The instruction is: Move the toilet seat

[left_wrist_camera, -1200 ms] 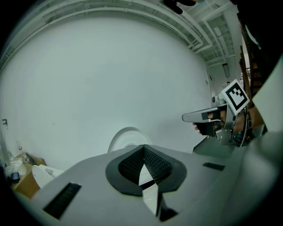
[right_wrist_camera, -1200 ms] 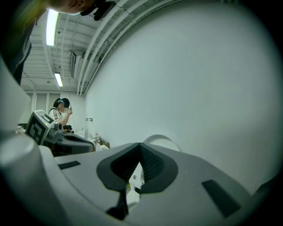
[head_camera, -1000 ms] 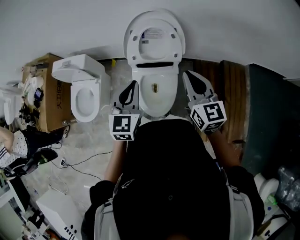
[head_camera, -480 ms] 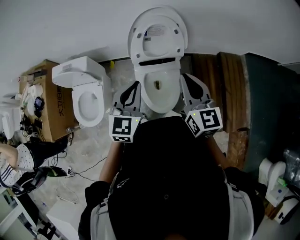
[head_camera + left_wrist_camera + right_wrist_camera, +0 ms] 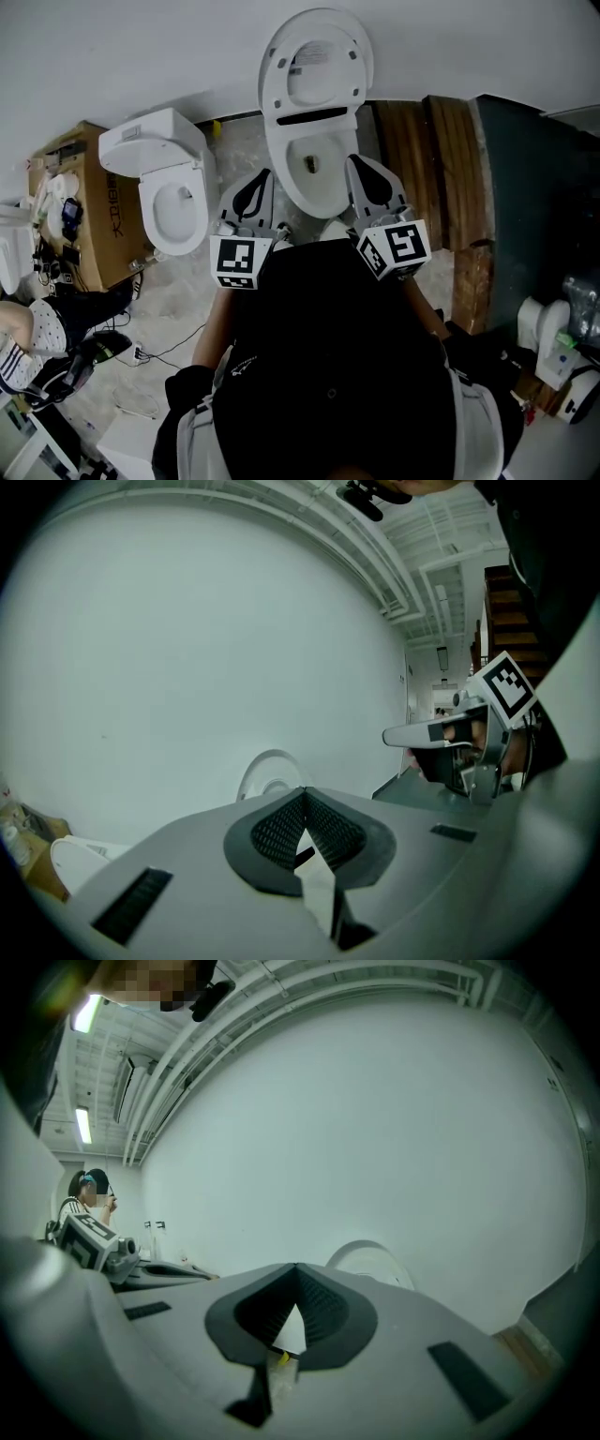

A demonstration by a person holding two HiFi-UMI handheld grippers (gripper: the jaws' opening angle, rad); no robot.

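White wall [image 5: 112,56] meets a pale marbled floor [image 5: 178,291], and against that wall stands a toilet. Its toilet seat [image 5: 316,70] is raised, leaning back upright on the wall with its underside facing the camera, above the open toilet bowl [image 5: 314,178]. In the left gripper view the seat [image 5: 272,772] shows as a pale arc just past the jaw tips; in the right gripper view it [image 5: 370,1255] rises a little to the right of them.

Both tongs are held near the bowl's front rim, one on each side. The left tongs [image 5: 260,180] are closed with their ribbed pads together and nothing between them [image 5: 303,791]. The right tongs [image 5: 359,171] are likewise closed and empty [image 5: 295,1267].

Further left sits a second toilet [image 5: 173,202], lid off, beside a cardboard box [image 5: 89,202]. Wooden planks [image 5: 436,159] and a dark panel [image 5: 525,206] lie to the right. A person [image 5: 28,337] sits at the left edge.
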